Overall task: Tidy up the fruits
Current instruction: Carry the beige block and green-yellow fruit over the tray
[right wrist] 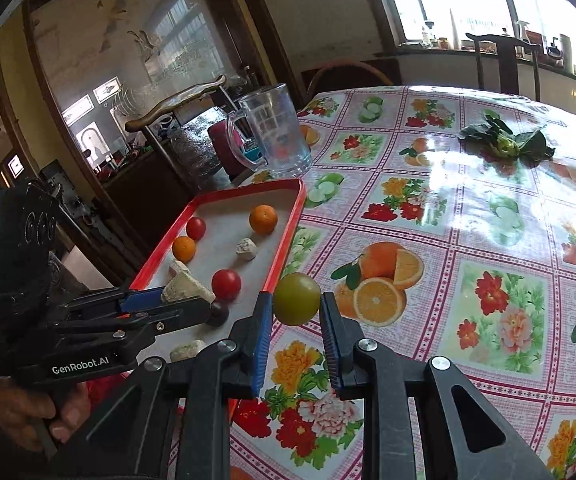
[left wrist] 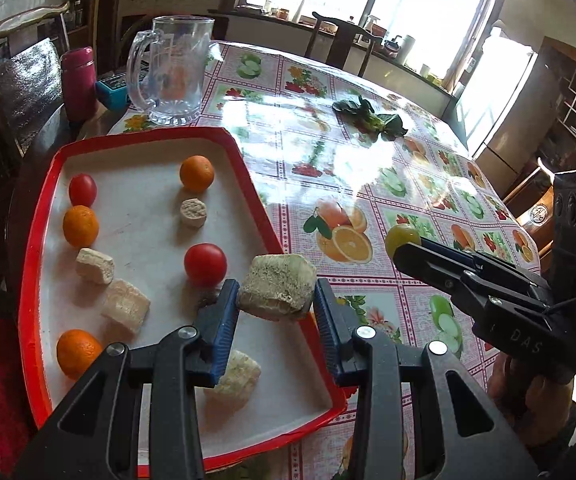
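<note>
**Both grippers loaded beside the red tray**

Left gripper (left wrist: 276, 300) is clamped on a pale, greenish-speckled spongy block (left wrist: 276, 286), blue pads pressing on both its sides, held up over the near right part of the red tray (left wrist: 255, 168). Right gripper (right wrist: 296, 312) is clamped on a small yellow-green round fruit (right wrist: 296, 298), held over the tablecloth (right wrist: 468, 248) just off the tray's right rim, not touching the cloth as far as I can tell.

Landmark = red tray, white floor. Inside it:
- orange (left wrist: 196, 173) toward the far right corner
- round pale chunk (left wrist: 193, 213) just nearer than that orange
- red tomato (left wrist: 205, 264) nearer again, just left of the held block
- second red tomato (left wrist: 82, 189) along the left rim, far end
- orange (left wrist: 80, 226) right below it
- pale block (left wrist: 95, 265), then a translucent-looking block (left wrist: 125, 306), lined along the left side
- third orange (left wrist: 77, 353) near the left near corner
- another pale block (left wrist: 233, 376) on the near part, partly hidden behind the left gripper's fingers
- small dark round thing (right wrist: 217, 314) by the tomato, seen from the right wrist view; can't tell what it is

Beyond the tray's far edge: glass mug (left wrist: 171, 70), upright, empty. Far right of the tray, well apart: leafy green vegetable (left wrist: 372, 118) lying on the cloth.

A hand (right wrist: 31, 408) grips the left gripper's handle.
</note>
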`<control>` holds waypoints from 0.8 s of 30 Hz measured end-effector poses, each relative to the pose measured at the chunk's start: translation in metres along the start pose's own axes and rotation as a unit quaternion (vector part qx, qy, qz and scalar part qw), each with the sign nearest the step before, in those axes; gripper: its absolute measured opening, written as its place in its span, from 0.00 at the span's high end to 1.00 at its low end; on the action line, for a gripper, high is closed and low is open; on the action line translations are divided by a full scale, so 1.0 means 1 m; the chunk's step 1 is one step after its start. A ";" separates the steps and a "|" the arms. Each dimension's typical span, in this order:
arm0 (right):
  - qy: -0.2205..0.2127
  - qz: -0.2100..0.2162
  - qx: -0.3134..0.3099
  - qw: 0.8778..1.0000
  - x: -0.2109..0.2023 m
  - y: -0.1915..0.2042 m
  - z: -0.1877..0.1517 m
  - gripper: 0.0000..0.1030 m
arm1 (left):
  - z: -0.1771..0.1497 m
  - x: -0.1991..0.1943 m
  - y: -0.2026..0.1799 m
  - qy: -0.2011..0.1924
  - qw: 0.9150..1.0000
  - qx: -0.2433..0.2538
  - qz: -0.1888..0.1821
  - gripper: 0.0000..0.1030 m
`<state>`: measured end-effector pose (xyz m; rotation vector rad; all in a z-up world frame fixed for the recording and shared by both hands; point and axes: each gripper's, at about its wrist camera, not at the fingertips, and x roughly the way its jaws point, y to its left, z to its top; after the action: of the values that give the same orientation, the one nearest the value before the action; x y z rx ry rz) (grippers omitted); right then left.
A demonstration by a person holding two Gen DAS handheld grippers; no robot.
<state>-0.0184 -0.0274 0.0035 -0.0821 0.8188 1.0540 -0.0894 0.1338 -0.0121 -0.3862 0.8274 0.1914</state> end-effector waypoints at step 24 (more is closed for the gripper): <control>0.068 0.054 -0.066 0.994 0.058 0.071 -0.018 0.76 | -0.056 -0.037 0.075 0.004 0.996 -0.075 0.040 0.66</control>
<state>-0.0712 0.0444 -0.0239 -0.2263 0.8834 1.2150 -0.1750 0.1794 -0.0382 -0.4953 0.8402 0.3279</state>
